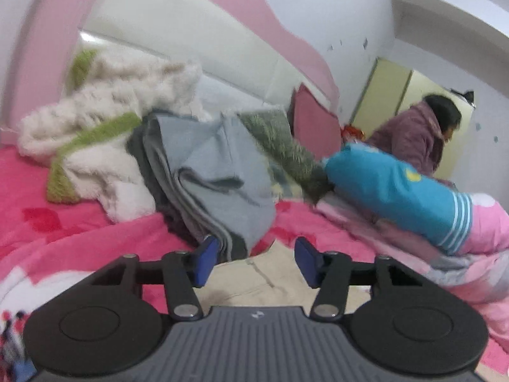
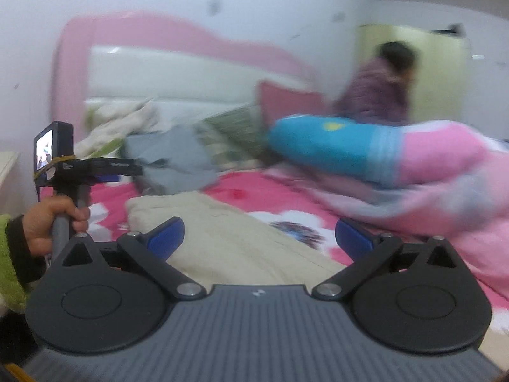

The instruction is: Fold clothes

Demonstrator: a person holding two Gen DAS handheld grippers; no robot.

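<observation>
hovering | left gripper (image 1: 257, 259) half-open, empty | right gripper (image 2: 259, 238) wide, empty

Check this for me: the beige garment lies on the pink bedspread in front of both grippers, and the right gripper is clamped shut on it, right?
Not quite. The right gripper is wide open, holding nothing; the right wrist view shows it. The beige garment does lie on the pink bedspread.

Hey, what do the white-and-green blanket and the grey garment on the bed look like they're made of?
White-and-green blanket: seemingly plush fleece or faux sherpa, with a shaggy, tufted matte pile. Grey garment: probably a soft knit or brushed cotton, matte, falling in smooth, limp folds with layered edges. Blur leaves the weave uncertain.
</observation>
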